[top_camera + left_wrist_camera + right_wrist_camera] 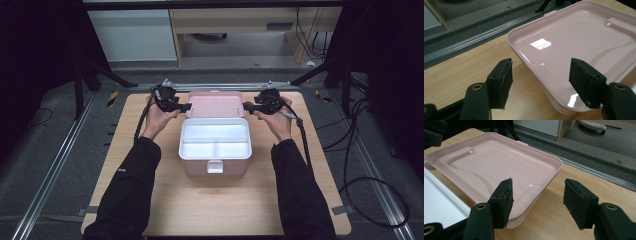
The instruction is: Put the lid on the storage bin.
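A pink box (215,162) stands in the middle of the wooden table, its lid (215,104) swung back and lying open behind it. Inside sits a white divided tray (215,140). My left gripper (186,106) is at the lid's left edge, jaws open, with the lid's rim (534,62) between the pads but untouched. My right gripper (246,105) is at the lid's right edge, open too, its pads either side of the lid's corner (549,178). The lid's glossy inner face (494,165) shows in both gripper views.
The table's far edge (215,90) runs just behind the lid, with a metal rail (474,40) and grey floor beyond. Black cables (360,165) lie on the floor at the right. Bare wood (215,205) stretches in front of the box.
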The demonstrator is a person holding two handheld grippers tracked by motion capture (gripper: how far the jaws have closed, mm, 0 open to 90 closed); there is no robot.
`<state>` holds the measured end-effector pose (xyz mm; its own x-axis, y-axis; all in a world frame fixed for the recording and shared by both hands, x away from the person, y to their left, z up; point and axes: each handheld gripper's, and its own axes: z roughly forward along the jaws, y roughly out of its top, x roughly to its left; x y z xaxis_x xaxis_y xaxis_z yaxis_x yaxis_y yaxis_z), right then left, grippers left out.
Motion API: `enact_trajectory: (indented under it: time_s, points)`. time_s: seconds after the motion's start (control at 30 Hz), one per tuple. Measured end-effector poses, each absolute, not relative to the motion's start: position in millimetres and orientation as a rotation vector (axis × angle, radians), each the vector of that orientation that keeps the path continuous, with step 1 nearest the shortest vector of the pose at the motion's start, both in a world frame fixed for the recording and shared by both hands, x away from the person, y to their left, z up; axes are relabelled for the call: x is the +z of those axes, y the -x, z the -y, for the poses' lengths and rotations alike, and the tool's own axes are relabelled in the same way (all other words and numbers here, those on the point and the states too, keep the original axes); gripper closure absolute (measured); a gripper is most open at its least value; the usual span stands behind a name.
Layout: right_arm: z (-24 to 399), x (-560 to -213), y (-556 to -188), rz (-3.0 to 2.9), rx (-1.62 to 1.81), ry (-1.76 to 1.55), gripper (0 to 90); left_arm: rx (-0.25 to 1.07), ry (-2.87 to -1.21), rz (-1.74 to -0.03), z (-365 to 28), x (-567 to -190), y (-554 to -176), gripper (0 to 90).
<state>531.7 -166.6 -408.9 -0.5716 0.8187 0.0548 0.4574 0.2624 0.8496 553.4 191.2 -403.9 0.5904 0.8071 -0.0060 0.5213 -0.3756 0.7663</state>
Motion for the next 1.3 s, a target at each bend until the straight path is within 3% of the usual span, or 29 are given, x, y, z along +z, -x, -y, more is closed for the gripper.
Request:
enact_trajectory:
  time_s: [0.47, 1.3]
  points:
    - [155, -445, -555, -2.186, 1.239, -1.292, 38.4, 0.404, -2.107, -1.079, -184, -431, -567, 33.4]
    - [145, -460, -566, -2.213, 1.338, -1.390, 38.6, 0.349, -2.041, -1.066, -180, -443, -574, 36.3]
